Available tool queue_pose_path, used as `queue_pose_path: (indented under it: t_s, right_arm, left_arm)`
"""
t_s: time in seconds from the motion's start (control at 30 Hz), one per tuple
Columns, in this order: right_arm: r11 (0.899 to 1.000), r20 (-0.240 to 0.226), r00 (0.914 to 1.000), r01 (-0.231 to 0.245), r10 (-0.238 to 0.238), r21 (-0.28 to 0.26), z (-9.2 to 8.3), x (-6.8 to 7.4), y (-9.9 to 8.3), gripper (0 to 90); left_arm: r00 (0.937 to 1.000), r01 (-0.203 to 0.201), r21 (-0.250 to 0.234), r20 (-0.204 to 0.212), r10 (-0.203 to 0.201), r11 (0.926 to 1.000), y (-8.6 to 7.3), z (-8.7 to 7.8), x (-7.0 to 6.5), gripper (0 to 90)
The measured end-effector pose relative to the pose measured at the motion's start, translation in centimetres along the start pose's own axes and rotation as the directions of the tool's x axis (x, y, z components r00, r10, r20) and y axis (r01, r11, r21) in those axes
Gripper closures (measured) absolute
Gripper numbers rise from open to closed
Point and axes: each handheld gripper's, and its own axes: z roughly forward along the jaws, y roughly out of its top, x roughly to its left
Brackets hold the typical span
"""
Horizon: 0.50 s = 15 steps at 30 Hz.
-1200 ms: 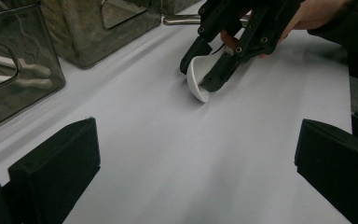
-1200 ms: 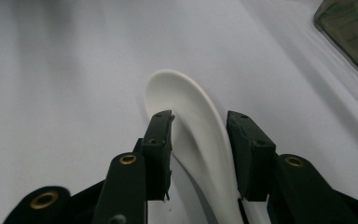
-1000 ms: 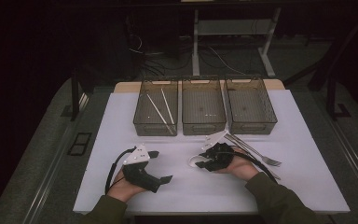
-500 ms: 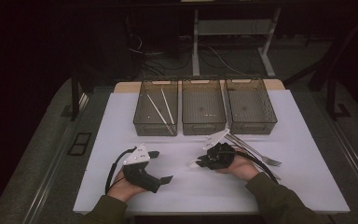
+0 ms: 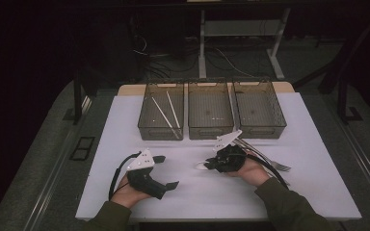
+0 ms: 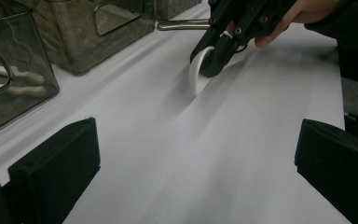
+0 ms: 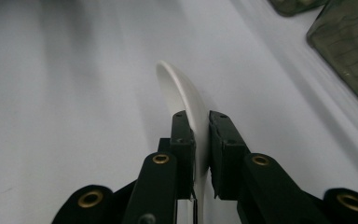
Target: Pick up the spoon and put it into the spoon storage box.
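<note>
Slippage is the nearest risk: the right claw (image 7: pixel 200 154) has just been closing and now pinches a white spoon (image 7: pixel 186 100) edge-on by its thin wall, the bowl jutting ahead of the jaws just above the desk (image 5: pixel 289 202), so a quick lift could twist it loose. Beside it, the left claw (image 6: pixel 196 172) stands wide and empty. Beyond the right claw, the three bins (image 5: pixel 210 109) sit close together, so the spoon could land in the wrong one.

No text, label, brand, number or sign is showing legibly anywhere in these views.
</note>
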Motion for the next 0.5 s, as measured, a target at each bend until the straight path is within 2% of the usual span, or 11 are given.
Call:
queue_pose_path:
  t_s: [0.13, 0.2, 0.33, 0.5]
  right_arm:
    - [1.0, 0.005, 0.9997, -0.024, 0.024, -0.018, -0.8, -0.1, 0.1, 80.7]
    - [0.999, 0.023, 0.9992, -0.032, 0.032, -0.024, -1.3, -0.2, 0.1, 80.8]
    - [0.997, 0.023, 0.9976, -0.064, 0.065, -0.047, -2.1, -0.4, 0.2, 80.7]
    - [0.994, 0.039, 0.996, -0.077, 0.08, -0.078, -3.1, -0.9, 0.2, 80.8]
  left_arm:
    - [1.0, -0.003, 0.0, 0.001, 0.003, 1.0, 0.0, 0.0, 0.0, 0.0]
    - [1.0, 0.0, -0.002, -0.002, 0.0, 1.0, 0.0, -0.1, 0.0, 0.0]
    - [1.0, 0.0, -0.004, -0.002, 0.0, 1.0, 0.0, -0.1, 0.0, 0.0]
    - [1.0, -0.001, -0.003, 0.001, 0.001, 1.0, 0.0, 0.0, -0.1, 0.0]
